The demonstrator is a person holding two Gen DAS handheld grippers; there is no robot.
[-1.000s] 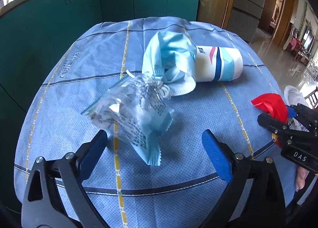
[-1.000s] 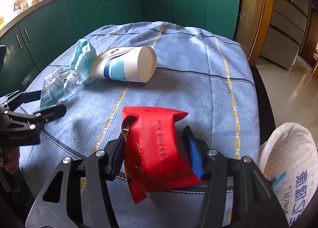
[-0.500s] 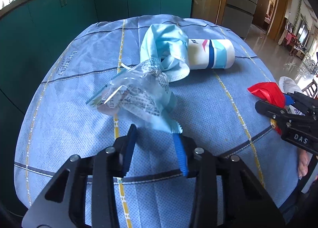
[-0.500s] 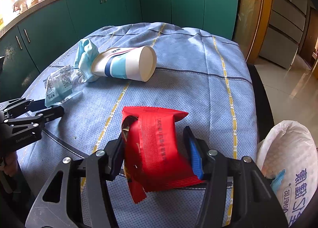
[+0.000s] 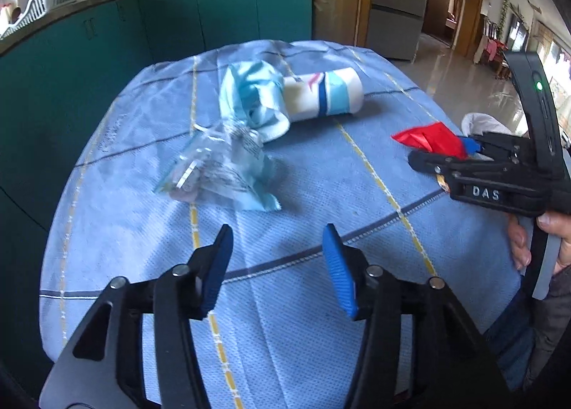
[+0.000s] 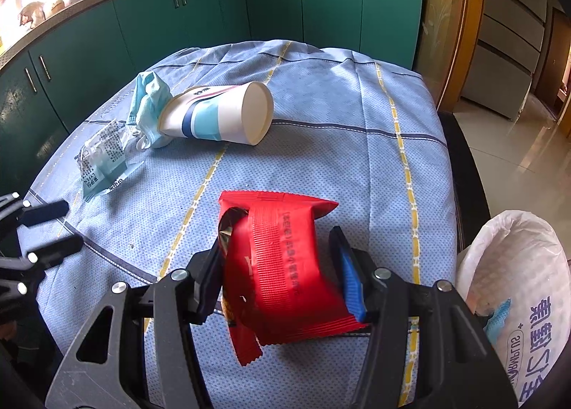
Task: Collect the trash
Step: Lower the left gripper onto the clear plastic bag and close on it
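Our right tongs [image 6: 282, 266] are clamped on the red wrapper [image 6: 282, 266], low centre; our left tongs [image 5: 276, 266] are apart and empty. On the surface [image 6: 321, 95], upper left, remain the clear packet [image 6: 103, 159], mask [image 6: 148, 105] and cup [image 6: 221, 118]; the bag [image 6: 517, 284] waits lower right.

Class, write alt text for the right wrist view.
The right gripper clamps a red wrapper above a blue tablecloth. Beyond lie a tipped paper cup, a face mask and a clear packet; a white bag sits right.
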